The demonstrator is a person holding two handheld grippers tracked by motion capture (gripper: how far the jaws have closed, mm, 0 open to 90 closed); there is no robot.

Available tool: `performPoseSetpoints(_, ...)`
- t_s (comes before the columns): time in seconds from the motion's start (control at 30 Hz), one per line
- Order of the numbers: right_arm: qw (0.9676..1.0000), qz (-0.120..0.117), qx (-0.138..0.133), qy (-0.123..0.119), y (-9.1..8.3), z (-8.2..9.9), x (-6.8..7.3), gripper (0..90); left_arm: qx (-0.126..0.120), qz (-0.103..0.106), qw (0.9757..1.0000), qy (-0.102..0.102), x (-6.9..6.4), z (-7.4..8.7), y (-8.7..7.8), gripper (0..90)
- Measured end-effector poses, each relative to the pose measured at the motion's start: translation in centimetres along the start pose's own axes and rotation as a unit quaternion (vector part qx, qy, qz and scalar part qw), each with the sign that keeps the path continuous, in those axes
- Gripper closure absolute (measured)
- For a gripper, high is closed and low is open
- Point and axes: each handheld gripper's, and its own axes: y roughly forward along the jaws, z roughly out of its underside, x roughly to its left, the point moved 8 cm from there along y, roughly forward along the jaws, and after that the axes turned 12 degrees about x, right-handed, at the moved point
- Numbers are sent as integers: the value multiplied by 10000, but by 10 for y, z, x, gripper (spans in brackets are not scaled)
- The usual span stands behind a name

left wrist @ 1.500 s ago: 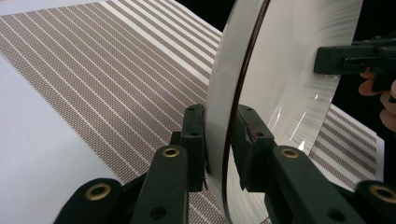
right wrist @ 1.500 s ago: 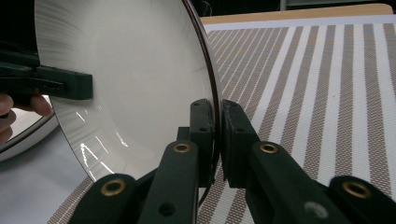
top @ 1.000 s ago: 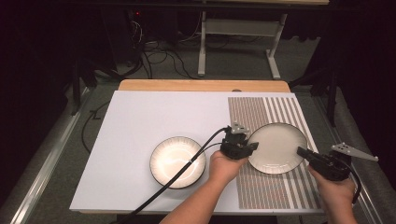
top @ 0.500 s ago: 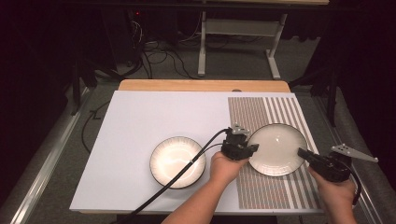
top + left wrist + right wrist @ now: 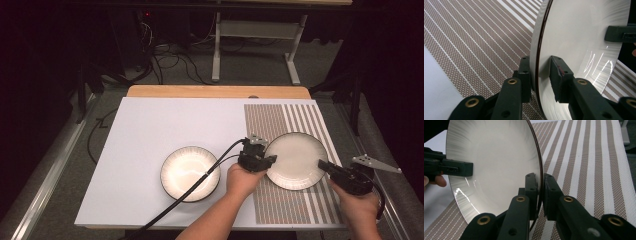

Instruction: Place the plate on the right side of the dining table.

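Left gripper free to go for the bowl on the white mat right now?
Probably not. The left gripper has its jaws astride the rim of the plate, and the right gripper holds the opposite rim. The bowl sits unobstructed beside it, but the plate needs releasing first.

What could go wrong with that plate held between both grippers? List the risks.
1. The left gripper has a visible gap at one jaw on the plate rim, so that side might slip.
2. The right gripper pinches just the thin opposite rim; uneven lifting could tilt the plate.
3. The bowl sits nearby and could be struck.
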Motion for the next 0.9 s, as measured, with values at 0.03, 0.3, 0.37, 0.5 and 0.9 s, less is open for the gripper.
performPoseSetpoints(0.03,10000,10,11,10,0,0,0,857,19,-18,10000,2,0,0,0,714)
performPoseSetpoints(0.3,10000,0,-8,-1,-1,1,0,862,16,-287,9996,52,-3,-1,1,670)
performPoseSetpoints(0.37,10000,-18,-24,-34,-2,0,2,865,17,-314,9995,82,-3,-2,-1,615)
performPoseSetpoints(0.5,9999,78,12,-75,-1,0,1,856,-275,-428,9984,266,-2,-7,-19,546)
performPoseSetpoints(0.9,9994,325,143,26,2,2,-2,838,-768,-497,9937,654,9,8,-82,310)
